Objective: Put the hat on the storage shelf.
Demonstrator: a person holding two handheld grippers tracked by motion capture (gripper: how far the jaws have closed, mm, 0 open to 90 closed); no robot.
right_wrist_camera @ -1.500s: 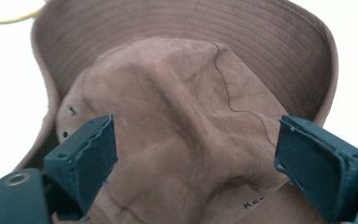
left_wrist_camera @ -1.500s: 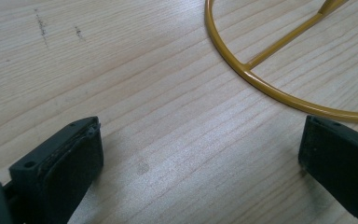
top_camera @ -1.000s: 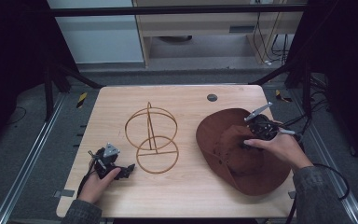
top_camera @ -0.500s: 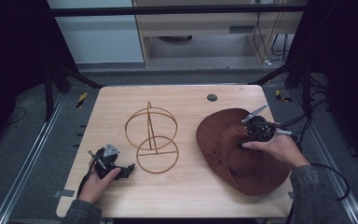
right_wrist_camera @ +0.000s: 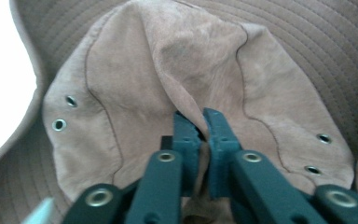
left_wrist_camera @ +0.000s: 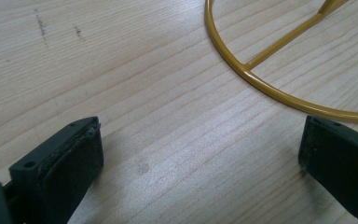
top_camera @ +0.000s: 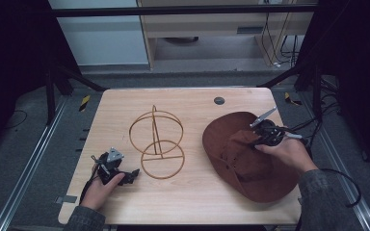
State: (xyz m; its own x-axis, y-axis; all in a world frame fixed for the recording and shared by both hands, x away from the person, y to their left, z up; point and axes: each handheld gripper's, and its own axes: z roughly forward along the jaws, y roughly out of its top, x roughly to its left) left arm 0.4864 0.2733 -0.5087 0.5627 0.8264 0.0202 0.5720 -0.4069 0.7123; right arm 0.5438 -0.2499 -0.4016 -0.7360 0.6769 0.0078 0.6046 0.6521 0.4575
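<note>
On the right half of the worktop (top_camera: 183, 202) lies a brown suede bucket hat (top_camera: 236, 159), brim spread flat and crown facing up, its far edge near the small dark grommet (top_camera: 218, 100) set into the wood. The right claw (top_camera: 256, 141) sits on top of the crown, and its jaws have just been closing: in the right gripper view they stand pressed together on a raised fold of the crown fabric (right_wrist_camera: 200, 116), pinching it into a ridge between the pads. Gripping the soft top like this is likely the way to lift the hat without crushing the brim, and the metal eyelets (right_wrist_camera: 64, 113) on either side of the crown show that the pinch falls close to the middle, so the hat should hang fairly level.

Just left of the hat, apart from it, stands a golden wire hat stand (top_camera: 156, 143): a flat ring as base, a post and two upright hoops that form a rounded cage. Its shape suggests the crown is meant to drop over it, which would explain why the hat is being taken by its top.

The left claw (top_camera: 134, 173) rests low on the wood near the front left, pointing at the stand's base ring (left_wrist_camera: 279, 95). Its jaws are spread wide with nothing between them, perhaps waiting to steady the light stand.
</note>
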